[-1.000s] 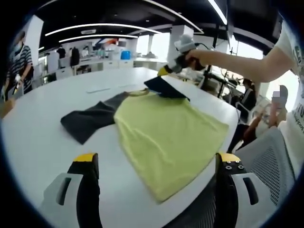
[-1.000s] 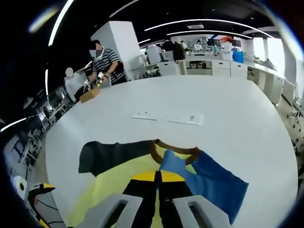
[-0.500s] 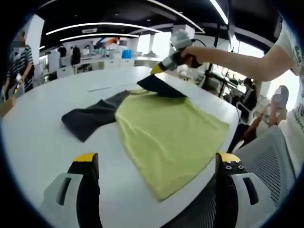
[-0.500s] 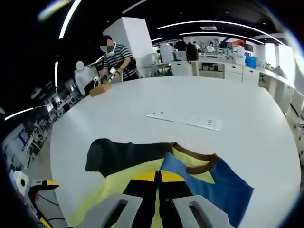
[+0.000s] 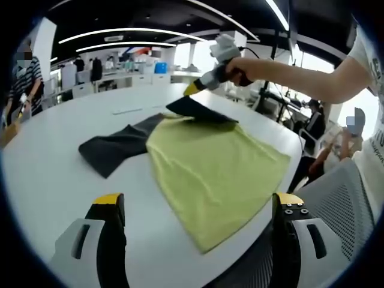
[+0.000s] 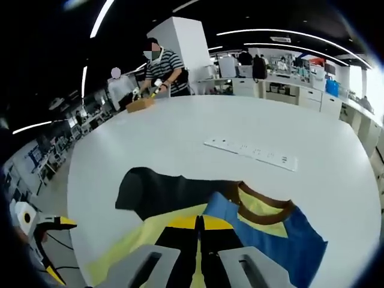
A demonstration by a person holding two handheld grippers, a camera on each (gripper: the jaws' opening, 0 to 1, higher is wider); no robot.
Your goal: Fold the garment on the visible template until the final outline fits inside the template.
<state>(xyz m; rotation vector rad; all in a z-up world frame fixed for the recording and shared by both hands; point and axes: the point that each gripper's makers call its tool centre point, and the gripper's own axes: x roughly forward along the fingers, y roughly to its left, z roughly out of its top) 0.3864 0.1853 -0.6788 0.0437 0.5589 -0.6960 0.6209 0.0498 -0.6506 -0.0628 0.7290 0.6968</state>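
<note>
Currently garment (image 5: 210,168) lies flat on the white table (image 5: 54,174), yellow body near the edge, dark sleeve (image 5: 117,147) spread out sideways; right gripper (image 5: 193,89) pinched tight on the blue sleeve (image 6: 273,237), lifting it off the body; left gripper (image 5: 198,225) jaws wide apart, holding nothing.

Large white table (image 5: 54,174), round-edged. Lying directly on it: a garment (image 5: 210,168) with yellow-green body, spread flat near the table's edge, one dark sleeve (image 5: 114,150) stretched out on the surface. Farther along, well apart from the garment, a flat white strip (image 6: 252,153) lies on the tabletop.
</note>
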